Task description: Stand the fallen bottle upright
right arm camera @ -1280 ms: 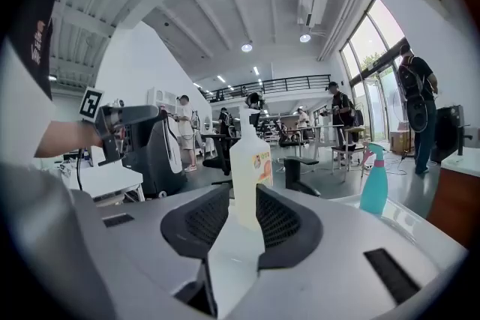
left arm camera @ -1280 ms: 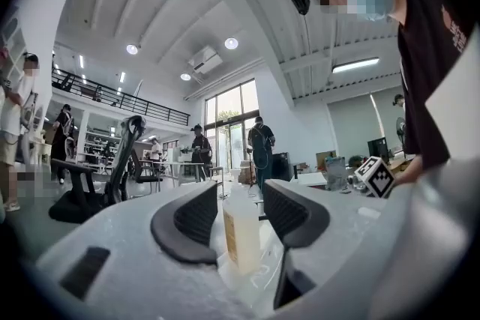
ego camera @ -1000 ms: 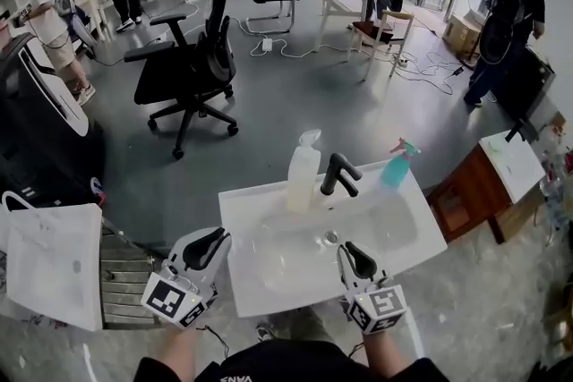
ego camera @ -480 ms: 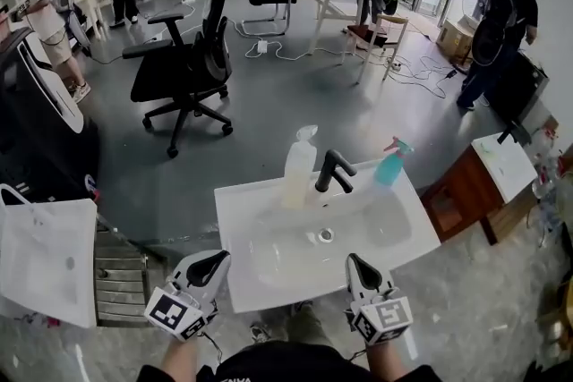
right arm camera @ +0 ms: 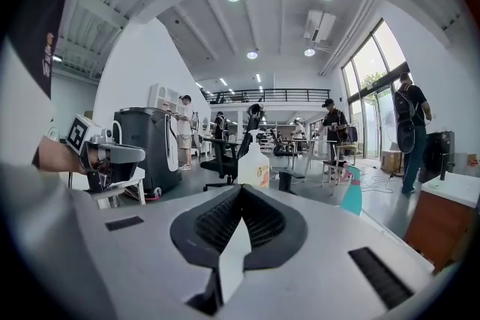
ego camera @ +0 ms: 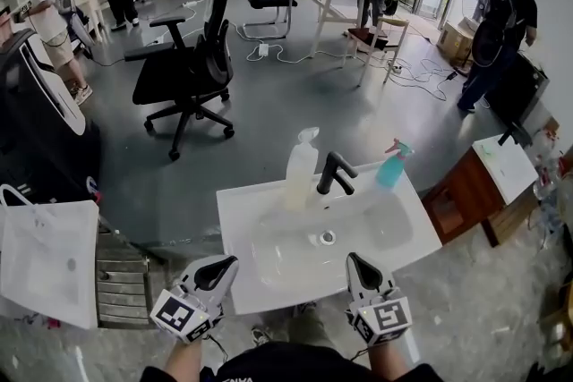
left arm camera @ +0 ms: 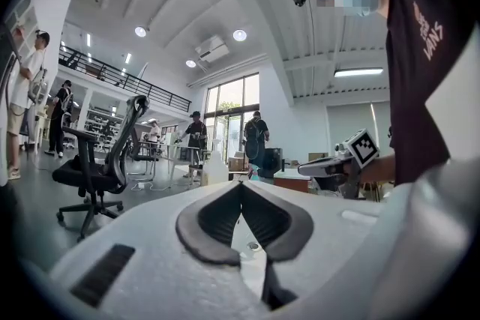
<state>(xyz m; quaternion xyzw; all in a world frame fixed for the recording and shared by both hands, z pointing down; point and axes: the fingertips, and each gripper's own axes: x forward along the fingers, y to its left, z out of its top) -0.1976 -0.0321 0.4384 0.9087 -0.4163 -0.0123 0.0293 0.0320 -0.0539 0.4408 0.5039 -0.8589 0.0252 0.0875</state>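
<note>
Standing upright on sink rim [ego camera: 235,224], pale bottle [ego camera: 301,173], long axis vertical

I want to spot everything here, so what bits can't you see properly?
- White bottle: label too small to read, head view.
- Blue bottle: foot hidden behind the right gripper, right gripper view.
- Sink: parts of the front rim covered by the left gripper and right gripper, head view.
- Arms: cut off by the bottom edge, head view.
</note>
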